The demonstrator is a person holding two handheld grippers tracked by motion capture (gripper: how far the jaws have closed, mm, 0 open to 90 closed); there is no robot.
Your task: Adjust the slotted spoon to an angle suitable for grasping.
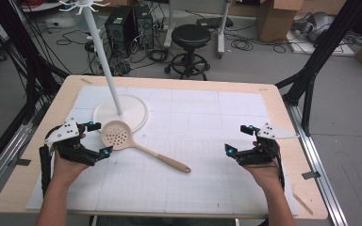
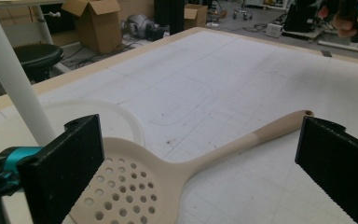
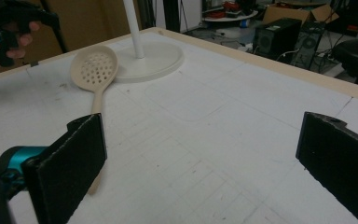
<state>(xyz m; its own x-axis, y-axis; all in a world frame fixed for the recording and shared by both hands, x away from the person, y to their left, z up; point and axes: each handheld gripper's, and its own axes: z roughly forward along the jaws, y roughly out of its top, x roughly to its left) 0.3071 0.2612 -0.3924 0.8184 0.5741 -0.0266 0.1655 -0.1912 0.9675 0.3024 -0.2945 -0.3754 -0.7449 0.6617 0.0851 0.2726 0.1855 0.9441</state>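
The high view looks forward and down over the whole bench. Each gripper view sits low, near the surface, looking along its own jaws. All three views share the slotted spoon and the stand base.

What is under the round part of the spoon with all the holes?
The slotted spoon's bowl lies partly on the edge of the white stand base, the rest over the white mat. Through the holes only pale surface shows; the rim right beneath stays hidden.
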